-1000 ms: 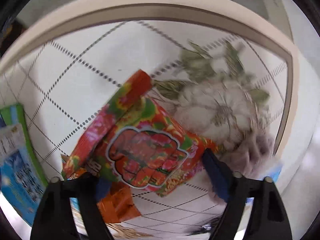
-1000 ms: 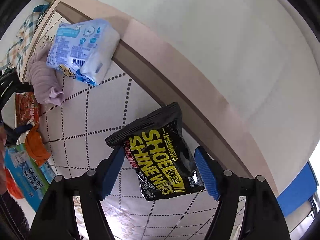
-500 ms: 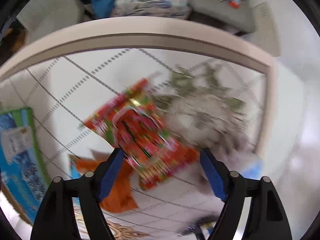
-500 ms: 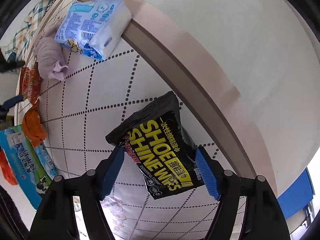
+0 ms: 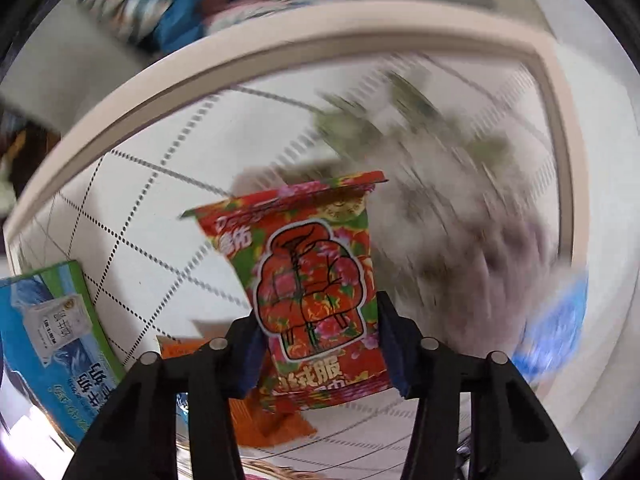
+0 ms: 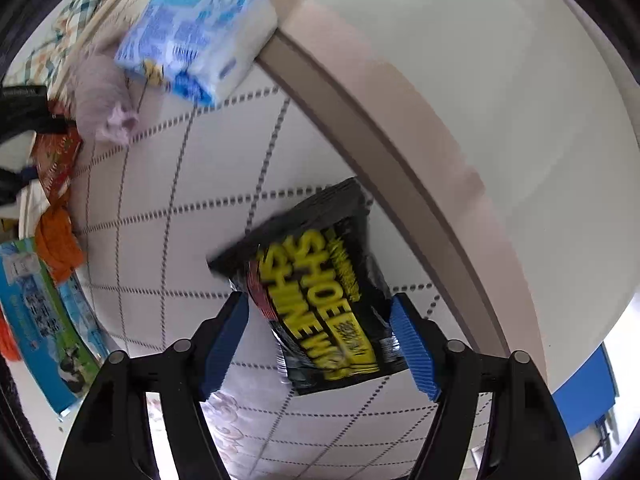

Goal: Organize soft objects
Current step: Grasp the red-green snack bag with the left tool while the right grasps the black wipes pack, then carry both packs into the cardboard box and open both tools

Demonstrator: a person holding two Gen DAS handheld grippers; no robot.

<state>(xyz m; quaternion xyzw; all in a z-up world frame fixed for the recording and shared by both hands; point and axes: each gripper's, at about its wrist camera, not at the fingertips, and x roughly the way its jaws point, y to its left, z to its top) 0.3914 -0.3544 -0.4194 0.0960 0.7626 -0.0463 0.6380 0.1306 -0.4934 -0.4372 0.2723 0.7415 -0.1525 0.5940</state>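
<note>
My left gripper is shut on a red floral wipes pack and holds it upright above the white mat. My right gripper is open around a black shoe shine wipes pack that lies on the mat near its beige border; its right pad touches the pack's edge, the left pad stands apart. The red pack also shows at the far left of the right wrist view.
A blue-green tissue pack lies at the left with orange cloth beside it. A lilac cloth and a blue-white tissue pack sit near the mat's far corner. The beige mat border runs alongside the black pack.
My left gripper has closed on the red floral pack and lifted it upright off the mat. My right gripper has shifted slightly around the black pack and stays open.
</note>
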